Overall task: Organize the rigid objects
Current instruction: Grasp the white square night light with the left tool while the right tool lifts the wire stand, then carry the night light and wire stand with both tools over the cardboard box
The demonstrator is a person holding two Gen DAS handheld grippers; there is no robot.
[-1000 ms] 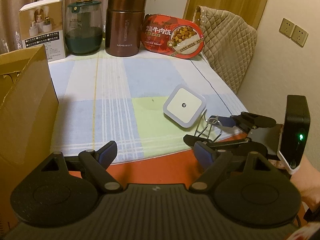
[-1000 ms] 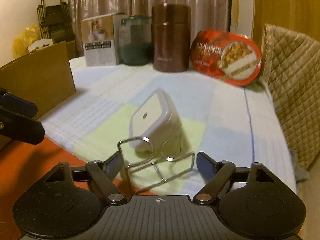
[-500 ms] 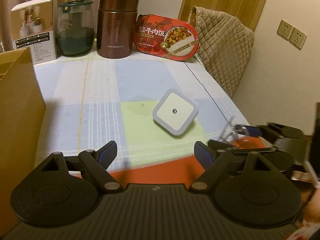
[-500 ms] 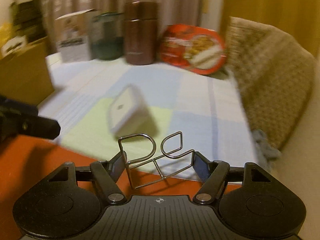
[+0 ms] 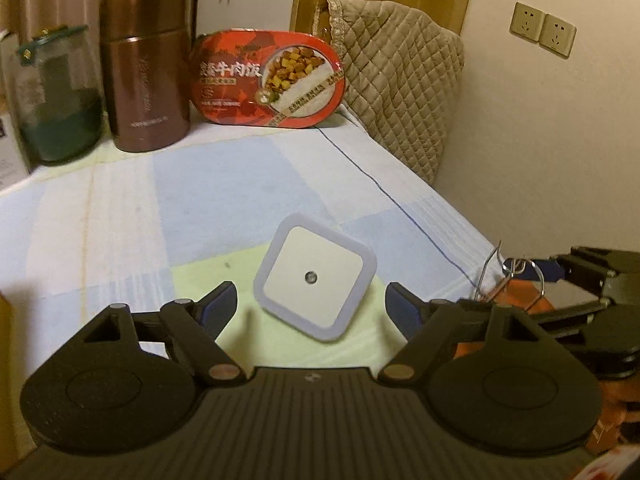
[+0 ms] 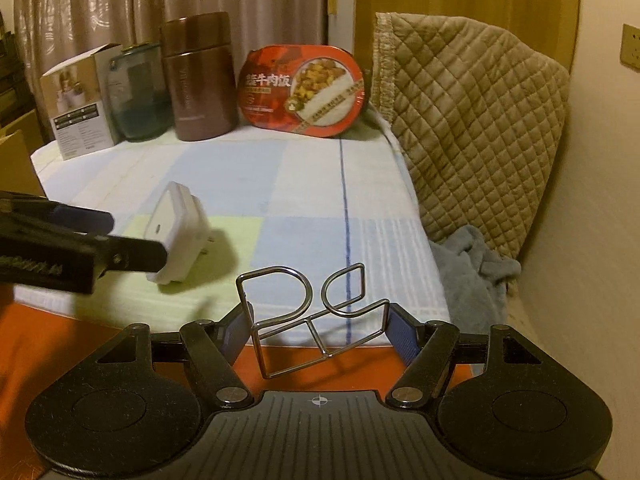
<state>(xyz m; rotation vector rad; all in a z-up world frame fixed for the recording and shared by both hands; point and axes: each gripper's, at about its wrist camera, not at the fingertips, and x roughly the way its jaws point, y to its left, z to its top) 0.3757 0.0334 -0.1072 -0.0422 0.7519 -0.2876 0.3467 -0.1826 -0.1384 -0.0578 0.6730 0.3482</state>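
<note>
Wire puzzle (image 6: 316,316) clamped in right gripper (image 6: 318,322).

- right gripper (image 6: 318,326) clamped on wire clip (image 6: 308,312), held above tabletop (image 6: 280,184) edge
- white night light (image 6: 178,232) tilted on checked cloth, left gripper (image 6: 80,240) beside it

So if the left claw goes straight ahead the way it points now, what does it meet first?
Most likely the white night light: it sits tilted on the checked cloth, just beyond the open left claw and centred between its tips. Exact depth is unclear.
</note>
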